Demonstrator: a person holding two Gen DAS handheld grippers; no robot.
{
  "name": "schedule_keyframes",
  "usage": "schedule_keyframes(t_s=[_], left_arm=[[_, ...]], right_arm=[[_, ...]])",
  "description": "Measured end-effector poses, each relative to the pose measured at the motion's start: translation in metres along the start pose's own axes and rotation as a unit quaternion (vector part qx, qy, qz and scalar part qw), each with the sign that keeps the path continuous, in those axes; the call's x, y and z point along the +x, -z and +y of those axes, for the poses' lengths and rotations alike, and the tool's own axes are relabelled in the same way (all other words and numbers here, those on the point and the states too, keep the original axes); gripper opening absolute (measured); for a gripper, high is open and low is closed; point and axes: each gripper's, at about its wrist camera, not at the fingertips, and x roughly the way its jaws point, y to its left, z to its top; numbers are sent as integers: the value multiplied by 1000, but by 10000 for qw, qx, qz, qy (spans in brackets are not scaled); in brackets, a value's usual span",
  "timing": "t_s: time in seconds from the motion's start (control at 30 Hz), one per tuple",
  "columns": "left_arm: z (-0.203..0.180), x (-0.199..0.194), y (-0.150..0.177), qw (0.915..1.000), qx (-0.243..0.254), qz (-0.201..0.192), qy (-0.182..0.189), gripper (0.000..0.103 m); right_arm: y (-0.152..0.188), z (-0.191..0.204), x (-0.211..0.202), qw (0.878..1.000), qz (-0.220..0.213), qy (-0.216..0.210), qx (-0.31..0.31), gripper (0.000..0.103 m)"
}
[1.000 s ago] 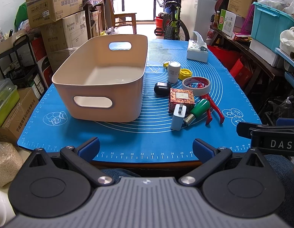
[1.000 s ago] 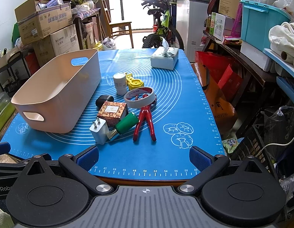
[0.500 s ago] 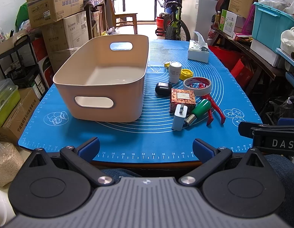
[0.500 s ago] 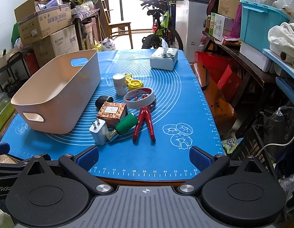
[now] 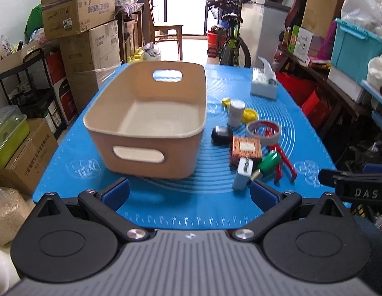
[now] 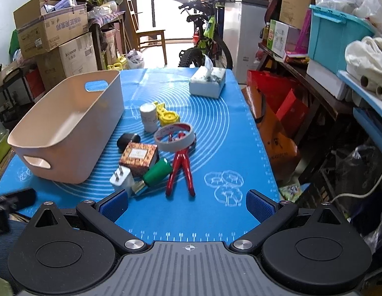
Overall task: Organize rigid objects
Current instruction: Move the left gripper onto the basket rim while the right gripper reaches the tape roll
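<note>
Since a moment ago I have pushed both grippers forward over the near edge of the blue mat [image 6: 223, 133]. My left gripper [image 5: 189, 193] is spread wide, holding nothing, facing the beige bin [image 5: 151, 125]. My right gripper [image 6: 187, 202] is equally spread, just short of the white charger [image 6: 121, 178], green-handled tool [image 6: 157, 172] and red pliers [image 6: 181, 170] beside the bin on the surface.

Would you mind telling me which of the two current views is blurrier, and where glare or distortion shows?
Left wrist view: motion-smeared; the beige bin and white charger look soft. Right wrist view: crisper; the tape roll has clean edges. Both: doorway backlight blows out, and fisheye curves the blue mat edges.
</note>
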Motion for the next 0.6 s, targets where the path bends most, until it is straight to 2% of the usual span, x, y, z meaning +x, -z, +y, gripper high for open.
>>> schedule_keyframes(t_s=[0.2,0.37,0.5,0.6], left_arm=[[18,-2,-32,9983,216,-108,-536,103],[43,11,-54,9970,179,-152,-742,102],[69,28,-71,9954,-139,-208,-924,102],[89,46,-81,9938,-293,-207,-1053,102]], right_arm=[[-20,-1,13,9997,-42,-178,187,101],[-38,0,34,9992,-33,-261,304,101],[-50,-1,55,9987,-85,-317,402,101],[-59,4,77,9995,-114,-147,272,99]])
